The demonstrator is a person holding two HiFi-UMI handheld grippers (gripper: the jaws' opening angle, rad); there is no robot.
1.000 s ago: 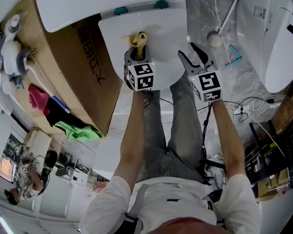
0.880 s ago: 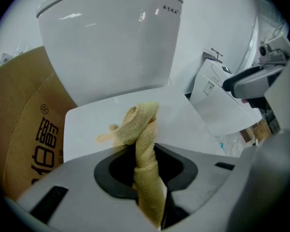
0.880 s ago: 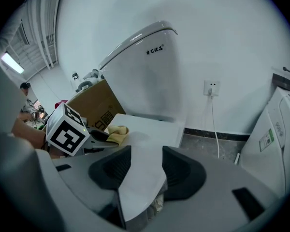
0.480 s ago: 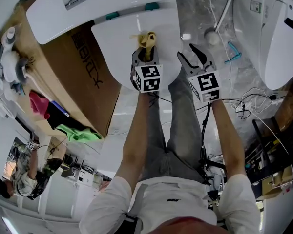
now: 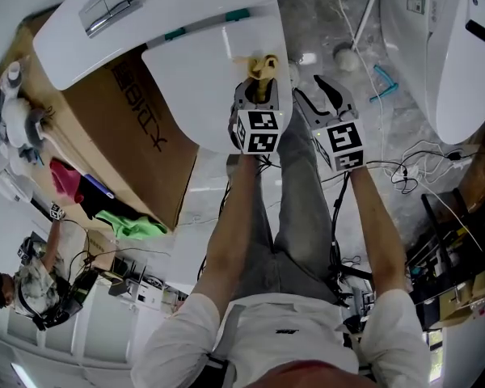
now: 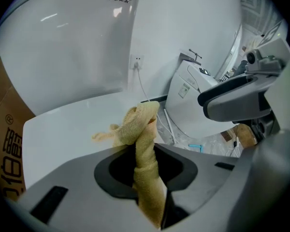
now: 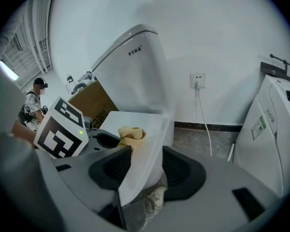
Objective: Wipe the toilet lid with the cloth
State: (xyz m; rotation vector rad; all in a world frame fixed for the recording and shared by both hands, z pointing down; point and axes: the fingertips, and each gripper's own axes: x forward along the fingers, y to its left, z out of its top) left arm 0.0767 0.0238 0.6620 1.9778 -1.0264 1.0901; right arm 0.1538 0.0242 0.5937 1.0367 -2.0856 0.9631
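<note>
The step in hand looked like a wiping pass along the right edge of the lid (image 5: 202, 71). To do it well, the left tool (image 5: 263, 87) would need to come low enough for the loose end of the cloth (image 5: 263, 65) to lie flat on the white surface, not just its bunched tip. The strokes would then run in overlapping lanes from that edge toward the left edge beside the box (image 5: 137, 128). The push should be light and even, because only a narrow twist of fabric stuck out past the jaws. A hard press might drag the tool's plastic over the lid instead of the cloth.

In the left gripper view, the left tool (image 6: 145, 151) was pressed together on the cloth (image 6: 137, 124). The yellow fabric ran up through the gap as a tight roll and flopped over in a knot above the lid (image 6: 63, 129), near its right edge. Whether the knot touched the surface could not be told.

The right tool (image 5: 322, 95) was off the lid's right edge, above the floor. In its own view the right tool (image 7: 142, 166) had its jaws spread wide and pinched nothing. The lid's corner (image 7: 140, 129) showed in the gap ahead of them, and contact could not be judged.
</note>
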